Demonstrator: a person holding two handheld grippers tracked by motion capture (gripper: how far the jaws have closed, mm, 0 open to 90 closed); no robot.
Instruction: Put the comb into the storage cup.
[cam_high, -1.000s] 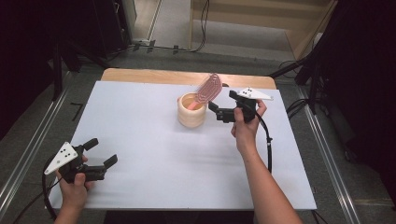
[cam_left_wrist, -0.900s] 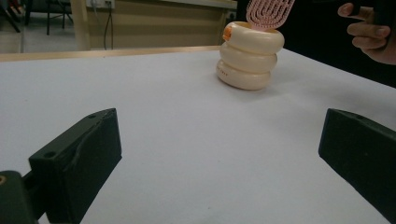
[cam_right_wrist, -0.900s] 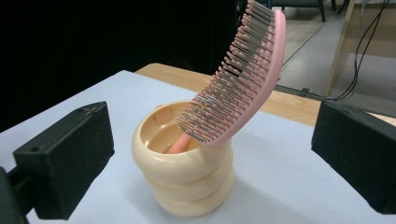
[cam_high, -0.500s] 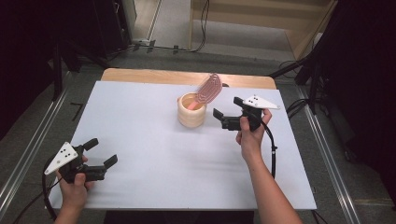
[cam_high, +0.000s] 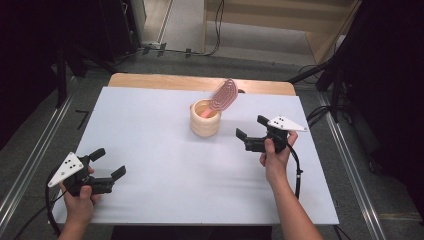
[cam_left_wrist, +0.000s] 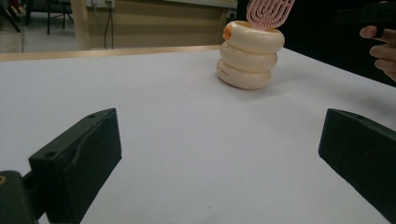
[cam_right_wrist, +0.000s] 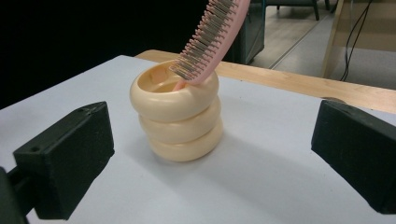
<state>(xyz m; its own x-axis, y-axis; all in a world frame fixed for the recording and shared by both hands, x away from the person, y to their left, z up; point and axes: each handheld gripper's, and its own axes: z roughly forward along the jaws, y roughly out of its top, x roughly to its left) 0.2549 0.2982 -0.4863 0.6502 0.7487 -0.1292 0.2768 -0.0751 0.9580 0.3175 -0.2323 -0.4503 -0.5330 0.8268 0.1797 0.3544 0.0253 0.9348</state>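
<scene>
A cream ribbed cup (cam_high: 205, 119) (cam_left_wrist: 250, 58) (cam_right_wrist: 180, 116) stands upright at the table's far middle. A pink hairbrush (cam_high: 223, 95) (cam_right_wrist: 210, 35) (cam_left_wrist: 271, 11) leans out of it, handle down inside, head tilted toward the right. My right gripper (cam_high: 253, 131) (cam_right_wrist: 210, 154) is open, empty, a short way right of the cup and pointing at it. My left gripper (cam_high: 109, 163) (cam_left_wrist: 219, 154) rests open and empty near the front left corner.
The white table top (cam_high: 165, 165) lies on a wooden board whose far edge (cam_high: 165, 80) shows behind it. Cables trail from both grippers. Metal rails (cam_high: 35, 155) run along the floor on each side.
My right gripper has drawn back from the cup, moving right and toward the near side, with the brush left standing in the cup. The left gripper has stayed still.
</scene>
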